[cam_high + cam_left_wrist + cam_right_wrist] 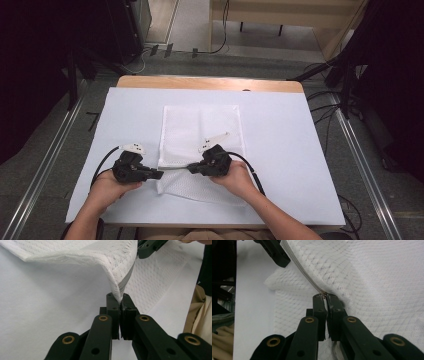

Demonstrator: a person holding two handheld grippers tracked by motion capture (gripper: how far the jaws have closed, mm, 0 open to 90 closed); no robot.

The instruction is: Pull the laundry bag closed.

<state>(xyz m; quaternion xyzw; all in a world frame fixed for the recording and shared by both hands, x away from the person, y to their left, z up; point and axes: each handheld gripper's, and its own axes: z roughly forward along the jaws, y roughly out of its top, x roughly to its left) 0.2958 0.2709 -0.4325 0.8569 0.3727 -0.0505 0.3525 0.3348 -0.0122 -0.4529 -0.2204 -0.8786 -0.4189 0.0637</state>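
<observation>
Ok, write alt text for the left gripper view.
The left gripper is shut on the corner of a white mesh bag, pinching it at the end of its grey zipper and lifting it off the white table cover. The right gripper holds the zipper farther along.

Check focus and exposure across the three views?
High view: even light on the mesh bag, room edges dark. Left gripper view: left claw sharp, near links soft, bright sheet near washed out. Right gripper view: zipper crisp, no glare.
</observation>
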